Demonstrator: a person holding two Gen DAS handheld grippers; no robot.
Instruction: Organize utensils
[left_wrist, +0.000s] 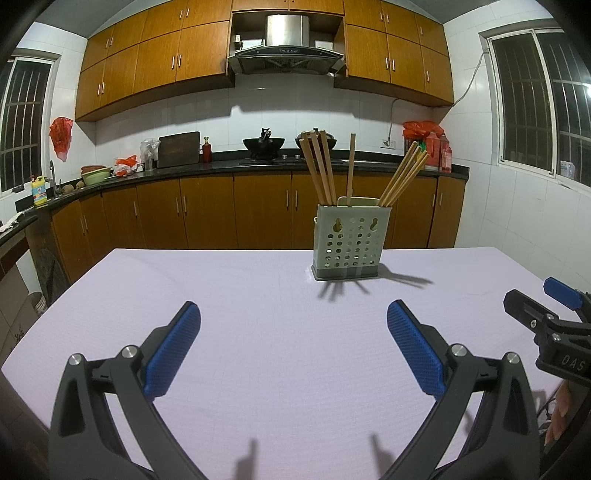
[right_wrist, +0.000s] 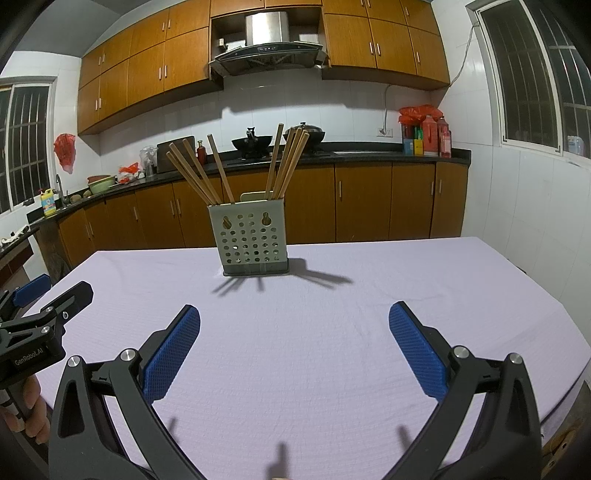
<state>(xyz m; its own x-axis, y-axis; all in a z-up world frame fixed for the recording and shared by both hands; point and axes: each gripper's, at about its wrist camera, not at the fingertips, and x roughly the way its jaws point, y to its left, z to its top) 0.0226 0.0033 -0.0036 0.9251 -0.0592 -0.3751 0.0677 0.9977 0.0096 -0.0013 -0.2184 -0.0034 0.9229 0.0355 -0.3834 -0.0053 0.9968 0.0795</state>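
Both tongs, left (left_wrist: 293, 343) and right (right_wrist: 294, 343), gape wide and empty, with the upright chopsticks (right_wrist: 284, 162) in their holder (right_wrist: 251, 240) ahead between them, neither clearly nearer.

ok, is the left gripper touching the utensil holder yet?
Apart. The left wrist view shows the left gripper open, with bare tablecloth between its fingertips and the utensil holder.
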